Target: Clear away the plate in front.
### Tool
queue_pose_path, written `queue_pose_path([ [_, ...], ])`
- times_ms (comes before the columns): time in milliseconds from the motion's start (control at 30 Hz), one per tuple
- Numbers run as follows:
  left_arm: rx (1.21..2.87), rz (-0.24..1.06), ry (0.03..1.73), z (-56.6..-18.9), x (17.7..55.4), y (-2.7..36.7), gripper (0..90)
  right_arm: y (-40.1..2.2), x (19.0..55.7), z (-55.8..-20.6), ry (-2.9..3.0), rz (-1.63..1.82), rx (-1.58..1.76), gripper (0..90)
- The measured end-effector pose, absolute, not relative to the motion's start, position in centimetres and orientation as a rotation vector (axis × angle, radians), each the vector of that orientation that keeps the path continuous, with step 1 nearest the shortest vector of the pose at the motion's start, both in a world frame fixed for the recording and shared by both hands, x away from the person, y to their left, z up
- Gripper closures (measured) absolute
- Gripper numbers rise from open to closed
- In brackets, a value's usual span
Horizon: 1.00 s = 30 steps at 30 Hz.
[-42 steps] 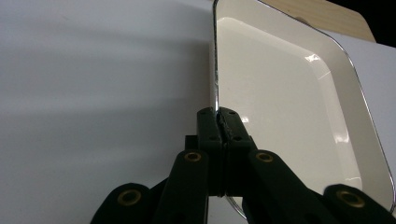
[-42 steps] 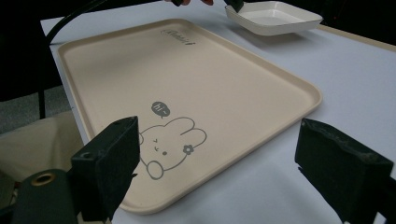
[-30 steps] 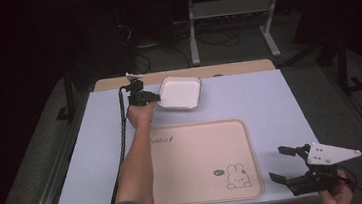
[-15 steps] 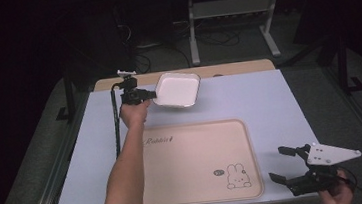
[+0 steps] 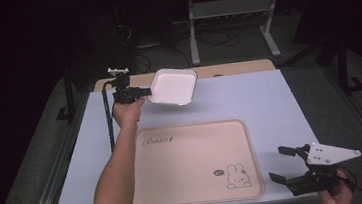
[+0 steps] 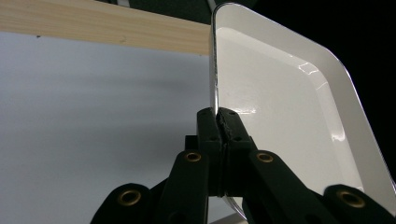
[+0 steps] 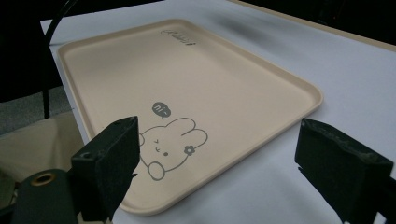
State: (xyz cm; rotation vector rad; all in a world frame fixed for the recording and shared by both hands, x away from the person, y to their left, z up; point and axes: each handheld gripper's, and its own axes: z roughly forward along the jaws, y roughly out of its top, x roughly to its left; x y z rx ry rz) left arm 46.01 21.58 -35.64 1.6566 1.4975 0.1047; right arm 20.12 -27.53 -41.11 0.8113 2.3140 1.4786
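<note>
White dish point(image 5: 173, 86), upper centre of frame, hangs clamped by its rim in your left gripper point(image 5: 140, 92); keep it level while your right gripper point(image 5: 288, 164) waits open, lower right.

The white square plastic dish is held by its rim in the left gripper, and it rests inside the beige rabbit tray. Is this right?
Not quite. The left gripper does clamp the white square plastic dish by its rim, but the dish is beyond the far edge of the beige rabbit tray, lifted off the pale blue table. The high view shows this.
</note>
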Motion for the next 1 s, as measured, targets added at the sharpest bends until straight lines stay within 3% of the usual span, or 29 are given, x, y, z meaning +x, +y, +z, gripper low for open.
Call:
queue_pose_path([
  [1000, 1.644, 0.099, 1.458, -35.5, 41.1, 22.3, 88.7, -27.1, 20.0, -41.1, 2.334, 1.464, 0.798, 13.1],
])
